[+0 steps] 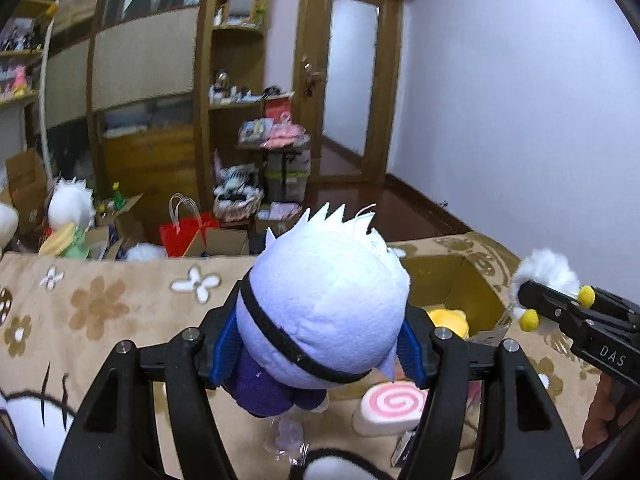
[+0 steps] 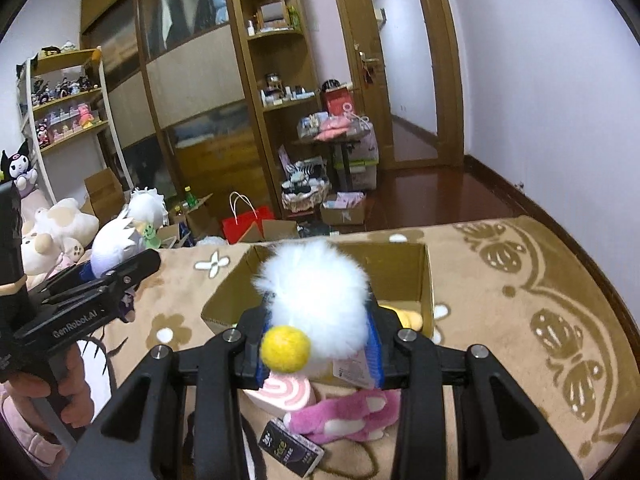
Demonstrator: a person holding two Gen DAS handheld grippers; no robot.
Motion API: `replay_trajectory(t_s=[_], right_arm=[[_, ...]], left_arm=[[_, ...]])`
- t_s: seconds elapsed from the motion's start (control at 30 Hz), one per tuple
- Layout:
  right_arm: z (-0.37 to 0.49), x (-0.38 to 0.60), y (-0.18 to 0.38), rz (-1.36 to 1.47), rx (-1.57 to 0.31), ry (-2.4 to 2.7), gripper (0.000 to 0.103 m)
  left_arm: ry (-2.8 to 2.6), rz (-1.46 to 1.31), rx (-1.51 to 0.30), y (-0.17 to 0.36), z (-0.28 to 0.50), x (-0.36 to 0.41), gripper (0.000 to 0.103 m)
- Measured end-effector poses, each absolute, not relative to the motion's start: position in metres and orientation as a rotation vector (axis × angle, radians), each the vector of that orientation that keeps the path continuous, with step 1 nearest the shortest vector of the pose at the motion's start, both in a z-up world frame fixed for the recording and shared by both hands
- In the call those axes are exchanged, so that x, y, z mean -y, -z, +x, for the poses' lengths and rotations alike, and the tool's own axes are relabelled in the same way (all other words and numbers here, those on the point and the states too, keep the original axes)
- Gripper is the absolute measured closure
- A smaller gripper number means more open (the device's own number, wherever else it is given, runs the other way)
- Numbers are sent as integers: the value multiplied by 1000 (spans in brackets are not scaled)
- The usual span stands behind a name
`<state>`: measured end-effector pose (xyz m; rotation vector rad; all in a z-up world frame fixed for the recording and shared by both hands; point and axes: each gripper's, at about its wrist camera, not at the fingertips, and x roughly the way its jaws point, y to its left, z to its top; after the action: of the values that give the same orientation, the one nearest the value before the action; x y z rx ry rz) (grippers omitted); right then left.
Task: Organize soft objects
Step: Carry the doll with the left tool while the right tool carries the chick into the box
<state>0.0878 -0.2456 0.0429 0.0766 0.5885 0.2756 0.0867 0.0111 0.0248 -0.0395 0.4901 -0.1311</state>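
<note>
Floral blanket [image 2: 500, 320] below; "GenRobot.AI" left gripper [image 1: 320, 356] clamps white-haired doll [image 1: 324, 300], right gripper [image 2: 320, 352] clamps fluffy toy [image 2: 316, 300].

Both wrist cameras are looking forward and downward along their fingers, close above the floral blanket [image 1: 100, 300]. Both are sharing the cardboard box [image 2: 400, 272] and the door [image 2: 404, 68] at 12 o'clock; each is catching the other gripper at its edge.

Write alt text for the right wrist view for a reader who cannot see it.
The right gripper is shut on a fluffy white plush with a yellow pom-pom, held above an open cardboard box on a beige floral blanket. At left, the left gripper holds a white-haired doll; a cluttered room lies behind.
</note>
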Motion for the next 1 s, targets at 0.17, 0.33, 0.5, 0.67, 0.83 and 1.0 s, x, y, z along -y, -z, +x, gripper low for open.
replay_trajectory(t_s=[0.17,0.33,0.5,0.67,0.83,1.0], right_arm=[[94,246,-52,96,-545,-270,64],[100,245,-61,97,-495,-270,64],[107,243,-66,87,-460,-273,64],[118,246,-60,92,-473,-271,64],[130,253,-47,119,-513,-265,64],[142,259,-33,143,-548,-260,64]], left_arm=[[170,-29,-447,-30,97,2,38],[183,-13,-451,-27,112,13,38],[181,28,-456,-21,120,23,38],[194,31,-475,-12,127,28,38],[201,30,-503,-2,136,28,38],[208,33,-525,7,145,28,38]])
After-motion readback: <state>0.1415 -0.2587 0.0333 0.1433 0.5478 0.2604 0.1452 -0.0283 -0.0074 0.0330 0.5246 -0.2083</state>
